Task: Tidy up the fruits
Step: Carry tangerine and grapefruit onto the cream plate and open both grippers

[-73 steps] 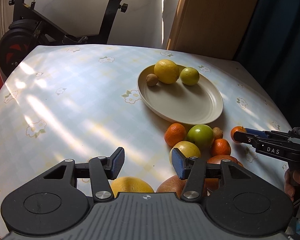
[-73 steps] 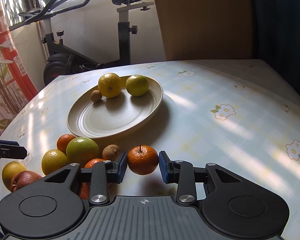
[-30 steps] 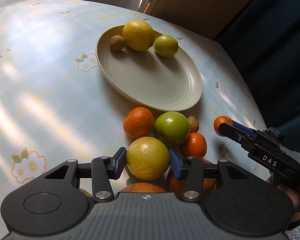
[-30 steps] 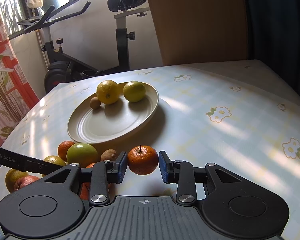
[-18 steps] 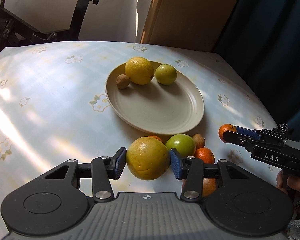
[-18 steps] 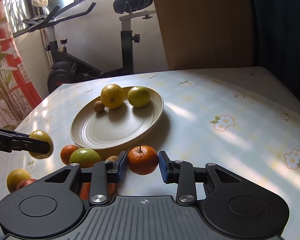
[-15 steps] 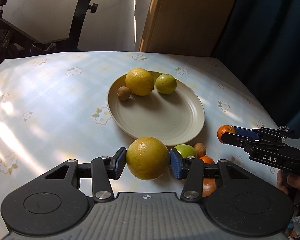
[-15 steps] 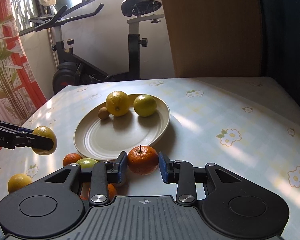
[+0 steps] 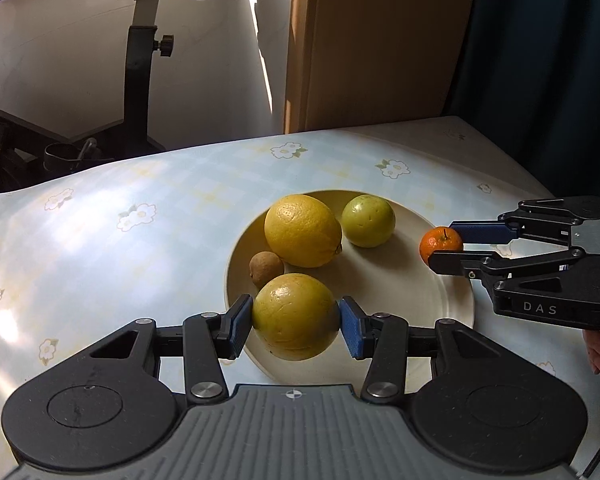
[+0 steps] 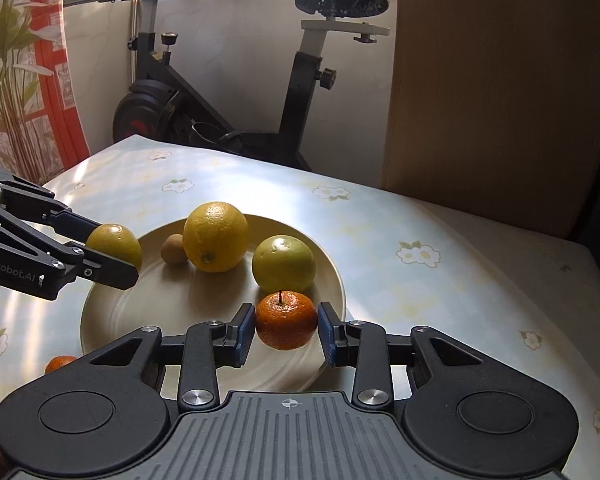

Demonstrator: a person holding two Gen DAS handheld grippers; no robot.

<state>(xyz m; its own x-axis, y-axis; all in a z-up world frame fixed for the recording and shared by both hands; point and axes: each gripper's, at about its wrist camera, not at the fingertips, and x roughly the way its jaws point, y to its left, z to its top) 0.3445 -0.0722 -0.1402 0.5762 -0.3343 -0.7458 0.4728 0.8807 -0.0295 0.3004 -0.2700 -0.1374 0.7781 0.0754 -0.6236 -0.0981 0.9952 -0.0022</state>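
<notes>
We hold both fruits over plate (image 9: 452,312): left gripper (image 9: 296,322) clamps yellow orange (image 9: 294,316) at six o'clock, right gripper (image 10: 287,328) clamps tangerine (image 10: 286,320) at three, ready for release.

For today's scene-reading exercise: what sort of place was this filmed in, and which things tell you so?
Most likely a room in a home: a table under a flowered tablecloth, an exercise bike by the wall, and a patterned curtain at a window.
</notes>
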